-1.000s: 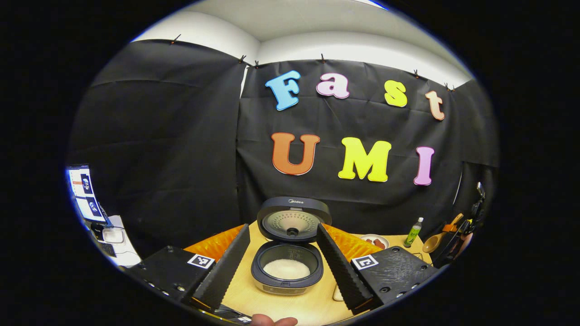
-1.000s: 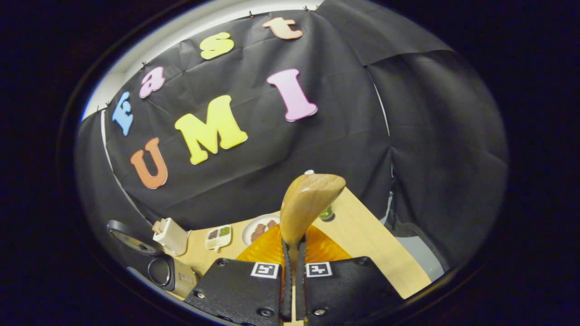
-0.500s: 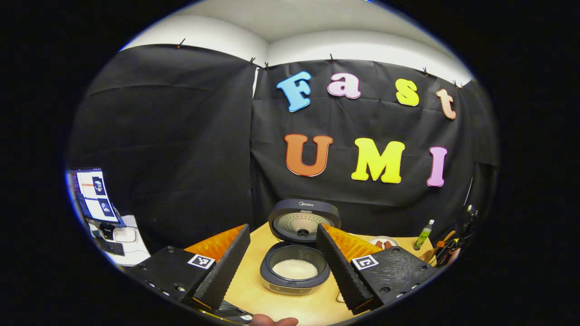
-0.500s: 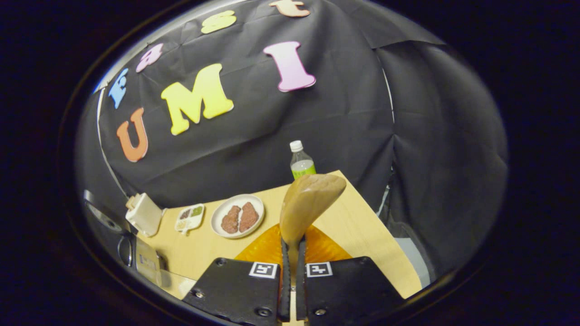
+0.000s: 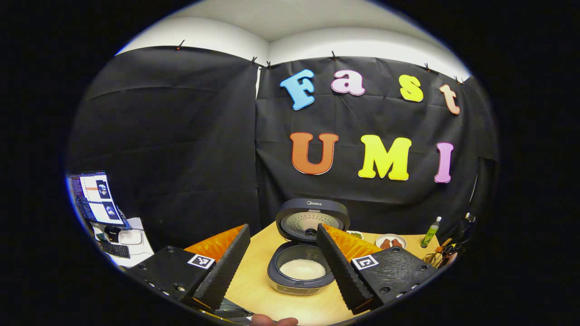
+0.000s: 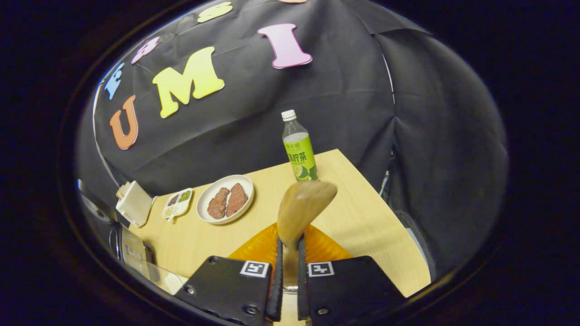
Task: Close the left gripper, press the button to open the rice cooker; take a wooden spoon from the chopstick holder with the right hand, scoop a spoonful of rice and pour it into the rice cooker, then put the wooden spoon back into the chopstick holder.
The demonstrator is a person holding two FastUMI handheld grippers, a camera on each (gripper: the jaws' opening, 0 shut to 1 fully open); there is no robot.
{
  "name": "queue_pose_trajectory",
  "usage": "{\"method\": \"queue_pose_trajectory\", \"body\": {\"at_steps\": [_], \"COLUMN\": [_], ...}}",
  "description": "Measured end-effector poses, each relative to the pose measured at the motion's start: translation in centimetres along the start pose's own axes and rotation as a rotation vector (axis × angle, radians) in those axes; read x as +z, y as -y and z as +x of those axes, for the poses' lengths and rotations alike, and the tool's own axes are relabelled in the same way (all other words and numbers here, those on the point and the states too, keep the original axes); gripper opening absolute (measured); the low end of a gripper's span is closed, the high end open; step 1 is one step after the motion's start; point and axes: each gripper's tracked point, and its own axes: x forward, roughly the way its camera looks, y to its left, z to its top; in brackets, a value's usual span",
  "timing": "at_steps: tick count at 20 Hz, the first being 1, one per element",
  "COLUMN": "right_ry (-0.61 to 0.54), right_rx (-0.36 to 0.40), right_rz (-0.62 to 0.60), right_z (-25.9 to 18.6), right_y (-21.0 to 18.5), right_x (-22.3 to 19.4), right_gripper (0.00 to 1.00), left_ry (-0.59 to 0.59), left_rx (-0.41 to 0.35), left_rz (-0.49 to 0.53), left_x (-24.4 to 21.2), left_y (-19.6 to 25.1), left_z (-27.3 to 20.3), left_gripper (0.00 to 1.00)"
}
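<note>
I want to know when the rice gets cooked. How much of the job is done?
Done: the cooker is open, lid up, with rice inside. In hand: the right gripper has its jaws clamped on the spoon; its bowl looks empty. The left gripper is open and idle. Left: putting the spoon back in its holder.

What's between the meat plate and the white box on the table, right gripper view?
A small divided condiment dish sits between the meat plate and the white box, seen in the right gripper view.
</note>
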Motion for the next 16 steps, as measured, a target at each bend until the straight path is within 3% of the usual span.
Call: {"method": "queue_pose_trajectory", "body": {"at_steps": [1,2,4,6,9,10,16], "right_ry": [0.019,0.038,0.077,0.138,0.246,0.278,0.446], "right_rx": [-0.005,-0.010,-0.042,-0.077,-0.105,-0.106,-0.067], "right_rz": [-0.012,-0.023,-0.050,-0.065,-0.093,-0.117,-0.189], "right_z": [-0.7,-1.0,-2.3,-4.2,-7.7,-8.9,-17.4], "right_y": [0.1,0.3,1.1,2.0,2.8,2.7,0.0], "right_x": [0.5,1.2,2.3,4.4,8.2,9.3,14.3], "right_gripper": [0.21,0.29,0.66,0.85,0.87,0.96,1.00], "left_ry": [0.006,0.012,0.028,0.041,0.056,0.059,0.068], "left_rx": [-0.008,-0.017,-0.037,-0.057,-0.071,-0.079,-0.149], "left_rz": [-0.001,-0.001,0.001,-0.006,-0.010,-0.008,0.003], "left_x": [0.3,0.6,1.3,2.1,3.4,3.8,6.8], "left_y": [0.2,0.5,0.9,1.3,1.6,1.8,4.8], "left_z": [0.3,0.6,1.3,2.1,3.8,4.6,9.3], "left_gripper": [0.95,0.95,0.95,0.95,0.95,0.95,0.94]}}
